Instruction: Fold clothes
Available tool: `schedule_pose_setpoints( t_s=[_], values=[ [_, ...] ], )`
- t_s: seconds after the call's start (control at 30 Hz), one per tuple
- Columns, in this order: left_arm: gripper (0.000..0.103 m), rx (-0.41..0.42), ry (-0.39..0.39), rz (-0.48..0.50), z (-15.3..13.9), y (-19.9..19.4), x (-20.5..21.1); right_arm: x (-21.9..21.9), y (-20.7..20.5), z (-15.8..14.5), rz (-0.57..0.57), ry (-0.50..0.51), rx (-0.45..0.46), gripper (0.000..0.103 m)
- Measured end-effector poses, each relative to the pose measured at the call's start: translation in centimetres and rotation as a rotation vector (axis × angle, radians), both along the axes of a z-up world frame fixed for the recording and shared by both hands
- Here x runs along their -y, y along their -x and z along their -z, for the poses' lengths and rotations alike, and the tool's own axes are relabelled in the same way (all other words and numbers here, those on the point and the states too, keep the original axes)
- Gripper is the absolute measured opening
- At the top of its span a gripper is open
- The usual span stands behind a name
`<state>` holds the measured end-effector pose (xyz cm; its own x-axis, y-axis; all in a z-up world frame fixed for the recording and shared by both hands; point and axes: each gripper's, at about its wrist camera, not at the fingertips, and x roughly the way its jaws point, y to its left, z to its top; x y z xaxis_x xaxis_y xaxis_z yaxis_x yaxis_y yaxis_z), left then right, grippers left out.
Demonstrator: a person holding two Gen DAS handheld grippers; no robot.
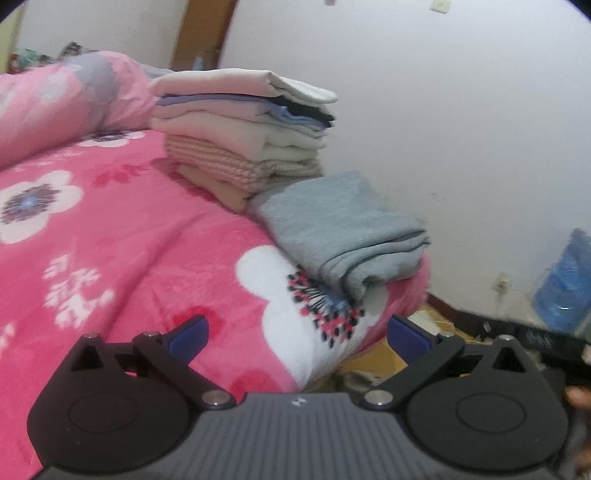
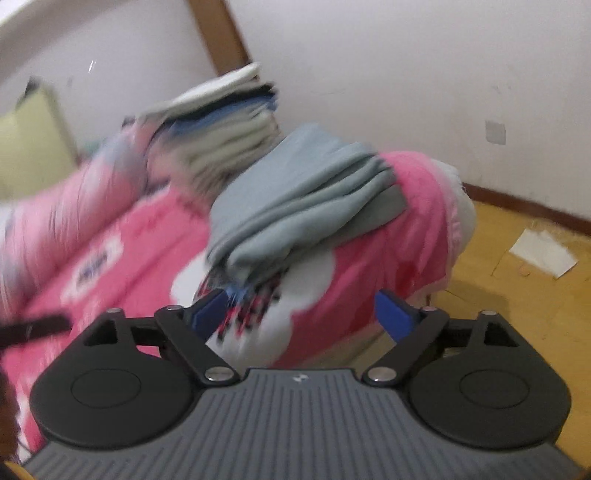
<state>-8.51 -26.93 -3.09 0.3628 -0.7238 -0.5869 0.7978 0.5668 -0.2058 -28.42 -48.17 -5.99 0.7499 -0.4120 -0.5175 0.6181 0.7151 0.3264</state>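
Pink bed [image 1: 122,236] with white flower print across most of both views, corner toward the cameras. Rumpled pink quilt [image 1: 66,99] at the far left, behind. White wall [image 1: 443,110] beyond, with a wooden door frame [image 1: 199,33]; yellow floor [image 2: 517,288] at the right, with a white scrap [image 2: 543,251] on it. Tall stack [image 1: 243,136] of folded clothes near the far edge of the bed: white on top, then blue and dark layers, cream, pink-striped at the bottom. Just in front, touching the stack's base, a folded grey garment [image 1: 343,225], flat on the bed by the corner, folds toward the cameras, partly over a flower's dotted centre. Blue bag [image 1: 565,284] on the floor by the wall, at the right of the left wrist view. Left tool [image 1: 297,334] wide, blue pads [image 1: 188,338] far apart, empty, over the bed's corner, short of the grey garment. Right tool [image 2: 301,314] likewise wide and empty, near the garment's front folds, not touching; that view heavily blurred. Dark strap [image 2: 33,328] at its left edge.
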Motion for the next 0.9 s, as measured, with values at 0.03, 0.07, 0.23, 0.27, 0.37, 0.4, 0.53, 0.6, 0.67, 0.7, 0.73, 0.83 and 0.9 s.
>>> schedule_pose_setpoints(
  t_s=[0.03,0.07,0.23,0.27,0.37,0.4,0.53,0.6,0.67,0.7,0.73,0.83,0.9],
  values=[
    [0.103,0.017,-0.043,-0.019,0.0,0.5,0.3,-1.1,-0.2,-0.2,-0.009,0.014,-0.021,0.096],
    [0.103,0.042,-0.082,-0.038,-0.1,1.0,0.6,-2.0,-0.3,-0.4,-0.011,0.031,-0.039,0.098],
    [0.103,0.211,-0.159,-0.072,-0.7,3.8,1.7,-5.2,-1.1,-1.3,0.009,0.136,-0.107,0.102],
    [0.103,0.228,-0.169,-0.072,-0.9,4.2,2.0,-5.4,-1.2,-1.5,0.017,0.139,-0.116,0.102],
    [0.103,0.251,-0.167,-0.058,-1.2,5.1,2.6,-5.7,-1.5,-2.1,0.084,0.152,-0.167,0.102],
    [0.103,0.250,-0.167,-0.051,-1.3,5.3,2.8,-5.7,-1.5,-2.2,0.101,0.162,-0.174,0.102],
    [0.103,0.217,-0.167,-0.045,-1.4,5.6,3.5,-6.3,-1.1,-2.7,0.133,0.207,-0.188,0.102],
    [0.103,0.202,-0.167,-0.049,-1.3,5.6,3.6,-6.5,-1.0,-2.9,0.141,0.240,-0.210,0.102],
    [0.103,0.182,-0.170,-0.056,-1.2,5.5,3.7,-6.8,-1.0,-2.9,0.154,0.266,-0.232,0.102],
    [0.103,0.173,-0.170,-0.057,-1.1,5.5,3.7,-6.9,-1.0,-3.0,0.161,0.276,-0.240,0.102],
    [0.103,0.166,-0.168,-0.056,-1.1,5.5,3.7,-6.9,-0.9,-3.0,0.161,0.278,-0.241,0.102],
    [0.103,0.158,-0.160,-0.045,-1.0,5.8,3.6,-6.9,-0.9,-2.9,0.169,0.267,-0.250,0.102],
    [0.103,0.160,-0.162,-0.037,-1.0,5.9,3.7,-6.8,-0.9,-2.8,0.184,0.260,-0.260,0.102]
  ],
)
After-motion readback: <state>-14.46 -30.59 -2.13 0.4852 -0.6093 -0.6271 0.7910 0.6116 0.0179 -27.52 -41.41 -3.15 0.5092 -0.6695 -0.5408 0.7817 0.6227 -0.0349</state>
